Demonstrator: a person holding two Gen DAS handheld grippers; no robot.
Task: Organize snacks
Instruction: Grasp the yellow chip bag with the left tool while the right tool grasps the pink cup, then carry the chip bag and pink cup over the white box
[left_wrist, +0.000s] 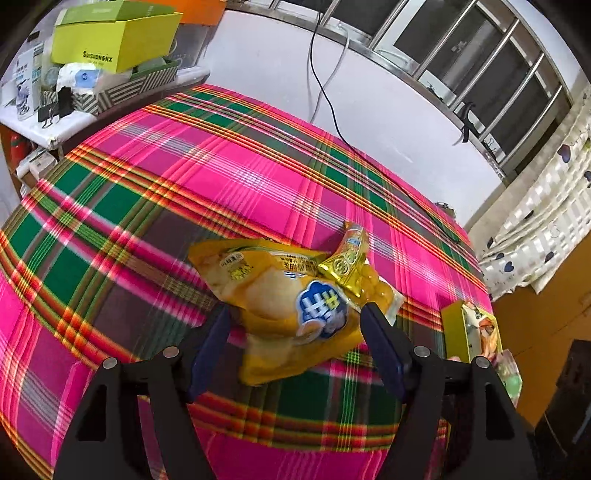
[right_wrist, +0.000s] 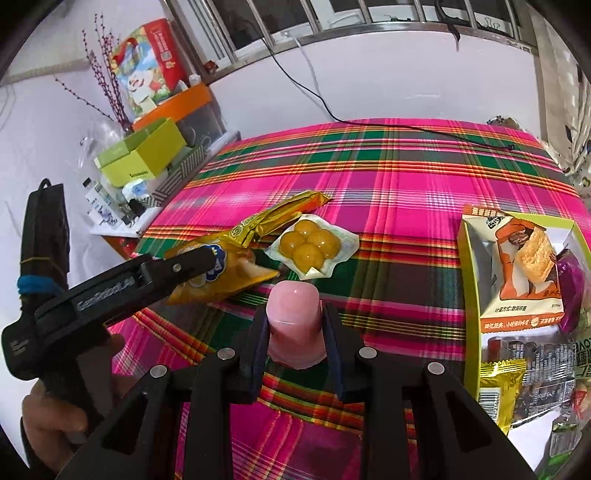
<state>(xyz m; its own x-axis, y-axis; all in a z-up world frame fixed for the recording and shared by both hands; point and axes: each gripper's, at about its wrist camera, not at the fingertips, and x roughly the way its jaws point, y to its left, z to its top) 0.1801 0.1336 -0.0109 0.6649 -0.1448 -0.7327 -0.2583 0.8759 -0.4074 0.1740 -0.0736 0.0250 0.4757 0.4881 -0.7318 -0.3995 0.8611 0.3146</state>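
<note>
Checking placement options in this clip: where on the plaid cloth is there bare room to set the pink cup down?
The far half of the plaid tablecloth is bare up to the black cable. A smaller patch lies between the egg-yolk pack and the snack box. It is crowded by the yellow bag in the left gripper. The right gripper holds the pink cup.

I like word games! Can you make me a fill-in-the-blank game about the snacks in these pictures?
1. The right gripper is holding a small ____ jelly cup.
2. The clear vacuum pack on the plaid tablecloth holds ____ round yellow balls.
3. The left gripper is around a big ____ snack bag with a blue logo.

Missing words: pink; four; yellow
</note>
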